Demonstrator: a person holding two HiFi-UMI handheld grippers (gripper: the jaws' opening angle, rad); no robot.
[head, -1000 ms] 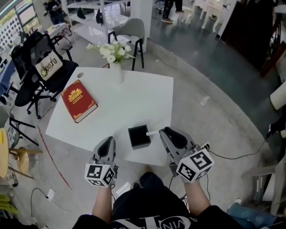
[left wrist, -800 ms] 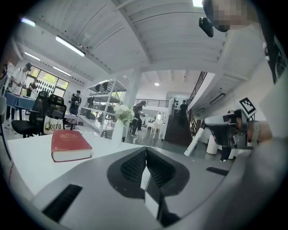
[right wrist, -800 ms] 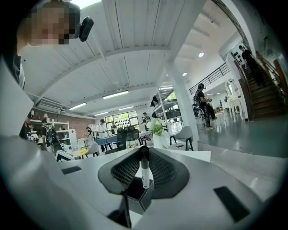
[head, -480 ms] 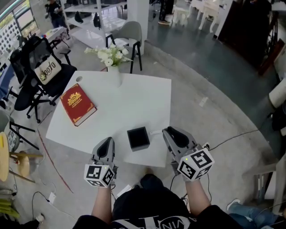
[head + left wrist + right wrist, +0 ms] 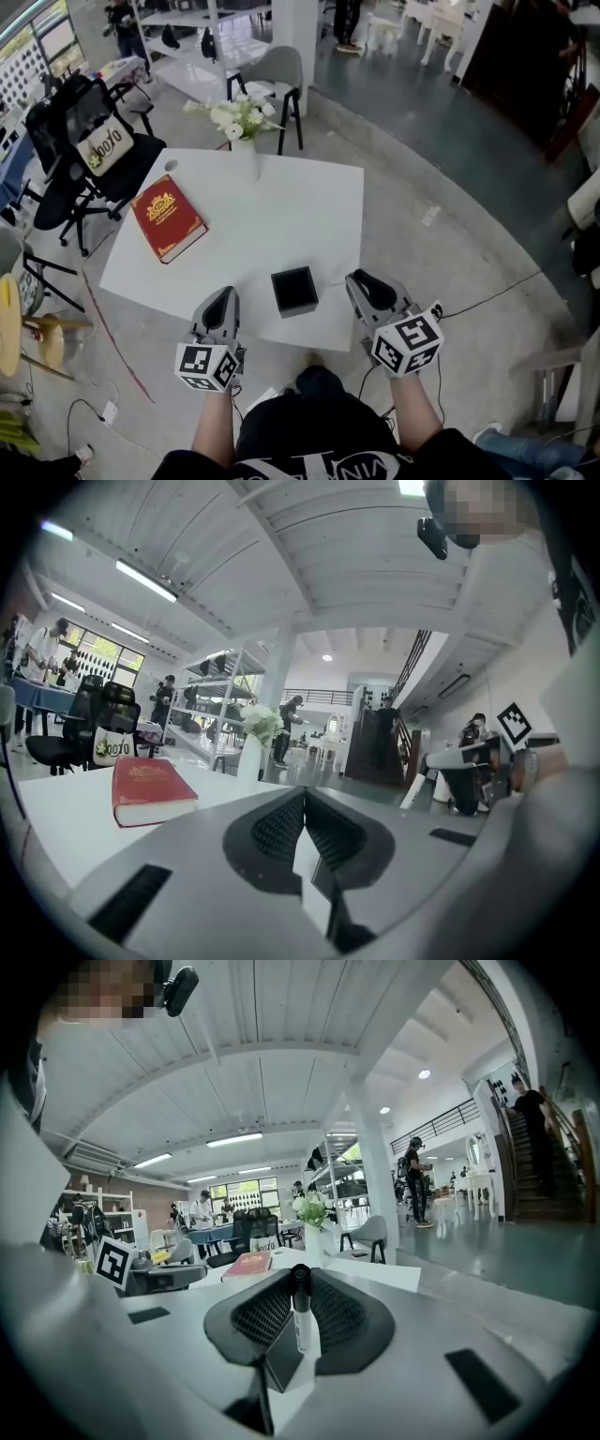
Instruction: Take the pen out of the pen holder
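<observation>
We see the pen (image 5: 299, 1322), black cap and white body, clamped between the jaws of the right gripper (image 5: 356, 279), its capped end pointing away from the hand. In the head view it lies outside the black pen holder (image 5: 294, 291), just beside it at 3 o'clock. The holder stands near the front edge of the white table (image 5: 281, 211). The left gripper (image 5: 226, 297) sits at the holder's 8 o'clock, jaws together on nothing. A red book (image 5: 167, 217) lies at 10 o'clock, and a vase of white flowers (image 5: 239, 117) stands at 11 o'clock.
</observation>
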